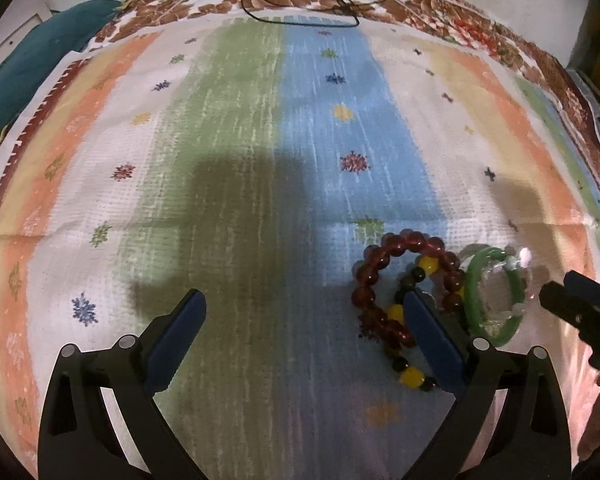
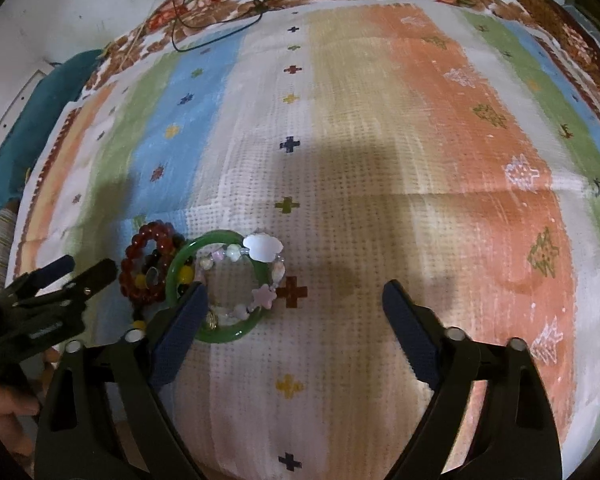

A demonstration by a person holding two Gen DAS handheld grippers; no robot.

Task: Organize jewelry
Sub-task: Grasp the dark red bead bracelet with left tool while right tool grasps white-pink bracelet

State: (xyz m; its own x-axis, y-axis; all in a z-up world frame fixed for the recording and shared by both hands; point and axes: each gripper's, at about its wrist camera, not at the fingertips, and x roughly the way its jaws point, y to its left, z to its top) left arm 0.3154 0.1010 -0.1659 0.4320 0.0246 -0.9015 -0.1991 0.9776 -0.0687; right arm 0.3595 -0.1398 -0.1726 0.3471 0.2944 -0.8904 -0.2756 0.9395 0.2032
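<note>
Both grippers, the left gripper (image 1: 304, 312) and the right gripper (image 2: 294, 300), hung with jaws apart, holding nothing. The bracelets lay bunched, touching, on the striped cloth (image 2: 380, 160) near its front edge: red beads (image 1: 380, 280), yellow-and-dark beads (image 1: 410, 376), a green bangle (image 2: 216, 334).

We see a striped woven mat (image 2: 380, 160) spread over floral cloth (image 1: 440, 4); on it lie a red bead bracelet (image 1: 384, 256), a green bangle (image 2: 180, 264) and a black cord (image 1: 300, 20).
</note>
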